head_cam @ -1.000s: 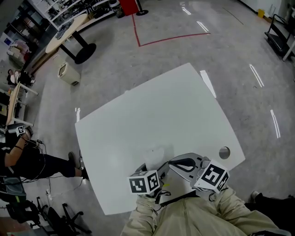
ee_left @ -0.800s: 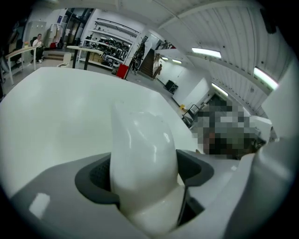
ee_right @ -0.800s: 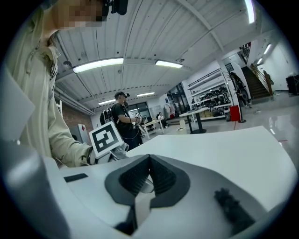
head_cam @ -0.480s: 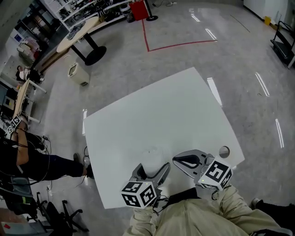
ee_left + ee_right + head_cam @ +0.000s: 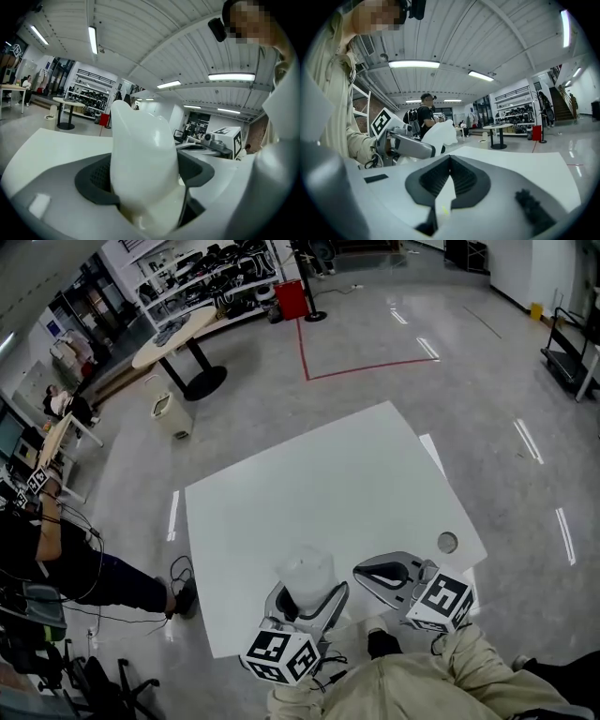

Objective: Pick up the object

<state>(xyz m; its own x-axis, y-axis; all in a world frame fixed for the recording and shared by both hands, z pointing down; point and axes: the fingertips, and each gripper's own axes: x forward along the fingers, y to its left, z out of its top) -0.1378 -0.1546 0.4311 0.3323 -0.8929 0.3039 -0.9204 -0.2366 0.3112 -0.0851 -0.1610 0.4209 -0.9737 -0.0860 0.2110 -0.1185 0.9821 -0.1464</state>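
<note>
The object [image 5: 307, 572] is a soft, milky-white, crumpled-looking thing. My left gripper [image 5: 307, 592] is shut on its lower part and holds it upright above the near edge of the white table [image 5: 328, 484]. In the left gripper view the object [image 5: 140, 154] fills the space between the dark pads of the left gripper [image 5: 145, 180]. My right gripper [image 5: 362, 570] lies just to the right over the table edge, jaws together and nothing in them. In the right gripper view the right gripper [image 5: 449, 161] has its pads closed, and the object [image 5: 439, 132] shows to its left.
The table has a round cable hole [image 5: 447, 542] near its right corner. On the floor beyond stand a round wooden table [image 5: 183, 332] and a white bin [image 5: 173, 415]. A seated person [image 5: 52, 554] is at the left, and red tape [image 5: 356, 367] marks the floor.
The object lay on the table a second ago. My left gripper has closed on it and raised it. The head view has tilted up, and the right gripper has barely moved.
</note>
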